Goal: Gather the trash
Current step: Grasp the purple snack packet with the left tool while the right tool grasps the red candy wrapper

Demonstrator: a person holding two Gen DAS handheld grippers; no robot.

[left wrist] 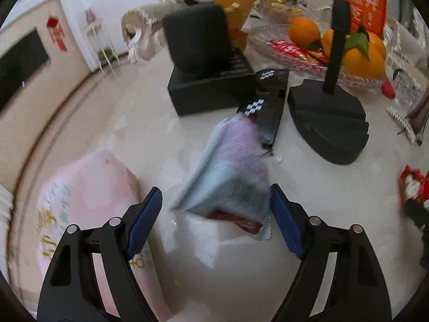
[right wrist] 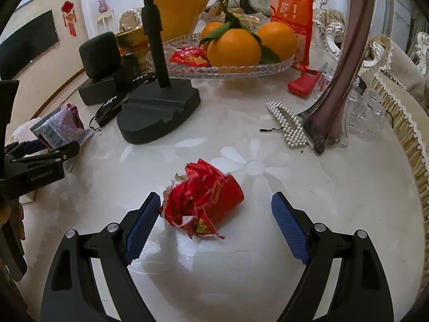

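- Marble-look tabletop [right wrist: 308,214], pale and glossy with a white flower pattern, carries everything in sight.
- Left gripper [left wrist: 215,209] points down at the table with its blue pads spread wide; a pale blue-and-lilac snack packet [left wrist: 230,171] stands between them, and whether either pad touches it I cannot tell through the blur.
- A dark red strip shows at the packet's lower edge, and a white paper scrap [left wrist: 206,241] lies under it.
- Right gripper [right wrist: 215,209] is likewise spread wide over a crumpled red wrapper [right wrist: 203,204]; the left pad sits just beside the wrapper's edge, the right pad well apart from it.
- The wrapper lies on the table near its front edge.
- In the right wrist view the same pale packet [right wrist: 60,127] stands toward the table's left edge, with the left gripper's black body just in front of it.
- Behind the trash stand a black stand base [right wrist: 158,115] with its pole, a black speaker on a black box [left wrist: 203,61], and a flat black device [left wrist: 268,107] touching the packet's far end.
- A glass tray [right wrist: 187,72] holds oranges [right wrist: 233,48] and red sweets.
- A pink tissue pack [left wrist: 88,187] lies near the left edge.
- A pearl hair clip [right wrist: 289,123] lies near the right edge.
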